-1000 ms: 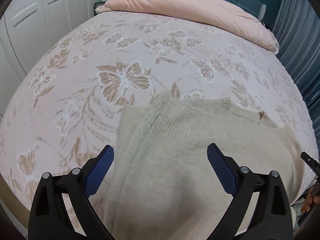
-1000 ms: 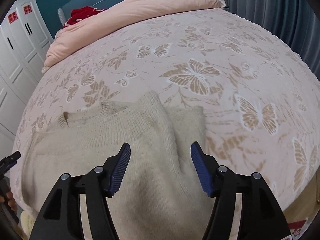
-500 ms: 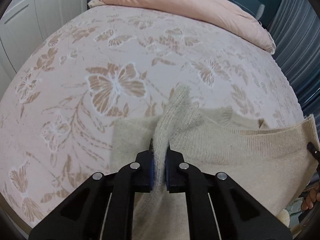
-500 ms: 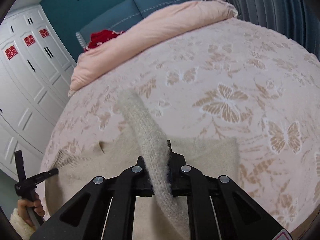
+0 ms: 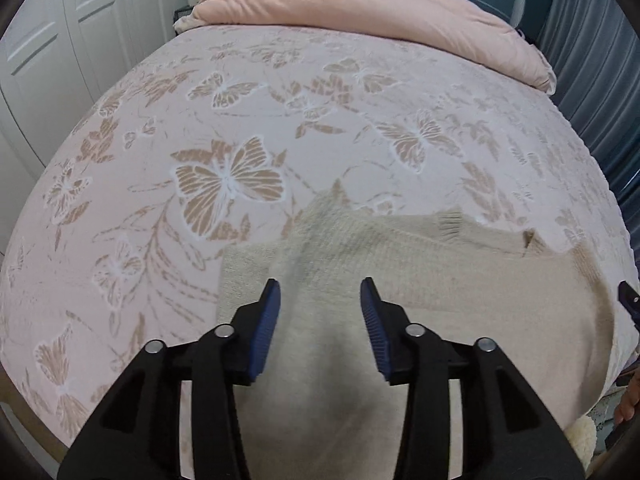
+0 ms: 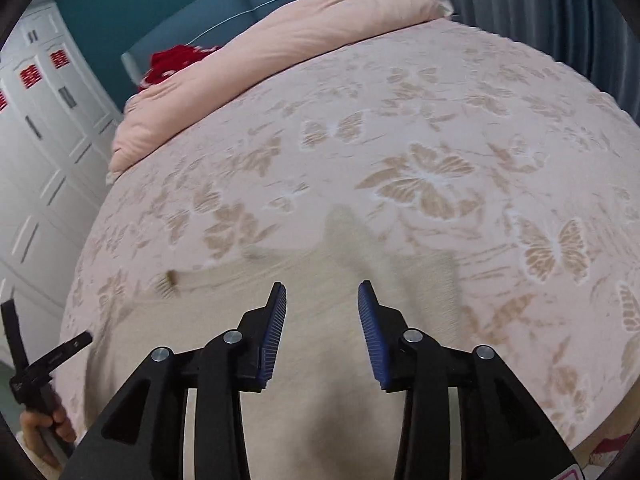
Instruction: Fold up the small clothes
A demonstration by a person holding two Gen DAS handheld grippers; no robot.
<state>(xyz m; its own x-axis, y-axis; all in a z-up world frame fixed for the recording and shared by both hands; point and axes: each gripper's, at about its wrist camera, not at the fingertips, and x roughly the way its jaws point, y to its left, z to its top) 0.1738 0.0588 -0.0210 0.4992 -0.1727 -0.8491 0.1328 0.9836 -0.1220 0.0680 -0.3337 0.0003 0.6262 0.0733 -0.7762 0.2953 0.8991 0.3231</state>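
Observation:
A cream knit sweater (image 5: pixel 420 280) lies flat on the butterfly-patterned bed cover near the bed's front edge, with a sleeve folded over its body. It also shows in the right wrist view (image 6: pixel 320 320), blurred. My left gripper (image 5: pixel 320 304) is open just above the sweater's left part, holding nothing. My right gripper (image 6: pixel 322 308) is open above the sweater's right part, holding nothing. The left gripper's black frame (image 6: pixel 44 360) shows at the left edge of the right wrist view.
The bed cover (image 5: pixel 240 140) stretches far ahead. A folded pink duvet (image 5: pixel 380 12) lies across the head of the bed, with red fabric (image 6: pixel 172 64) behind it. White wardrobe doors (image 5: pixel 60 40) stand to the left, grey curtains (image 6: pixel 540 8) to the right.
Half a second ago both grippers were shut on pinched folds of the sweater and lifting them. Both have now opened and the fabric has dropped flat on the bed.

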